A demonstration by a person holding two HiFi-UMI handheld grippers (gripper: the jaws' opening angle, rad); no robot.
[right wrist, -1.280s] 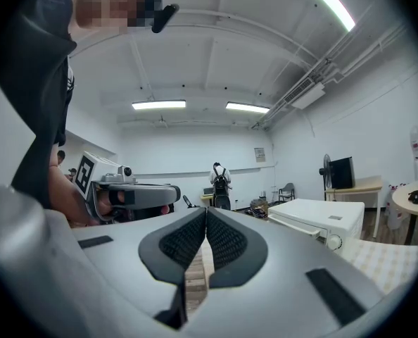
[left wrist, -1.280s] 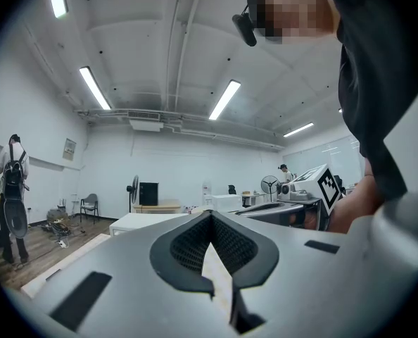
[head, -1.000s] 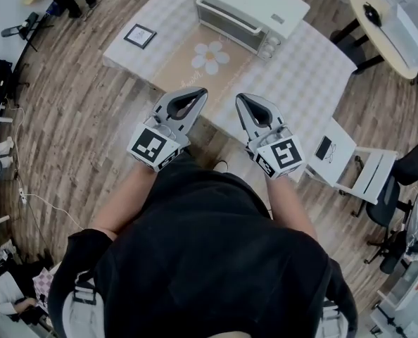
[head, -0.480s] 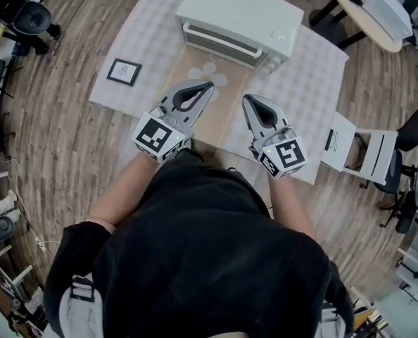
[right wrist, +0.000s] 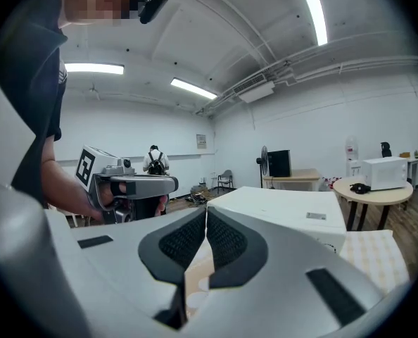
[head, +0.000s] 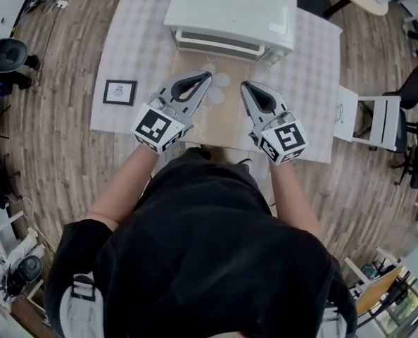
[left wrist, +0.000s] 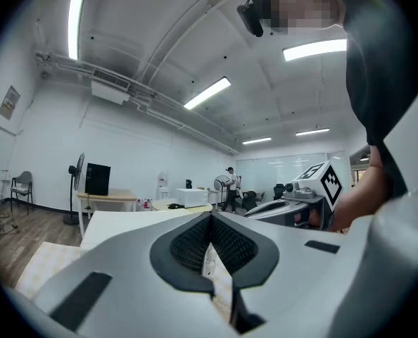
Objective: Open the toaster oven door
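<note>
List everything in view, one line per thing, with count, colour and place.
toaster oven: one, white, far middle of the table, door closed
cloth: one, pale checked, covering the table
mat: one, beige with a white flower, in front of the toaster oven
card: one, black-framed, left part of the cloth
chair: one, white, right of the table
floor: wood planks, all round the table
left gripper: one, grey, over the mat, jaws together, empty
right gripper: one, grey, over the mat, jaws together, empty
shirt: one, black, on the person, near edge
</note>
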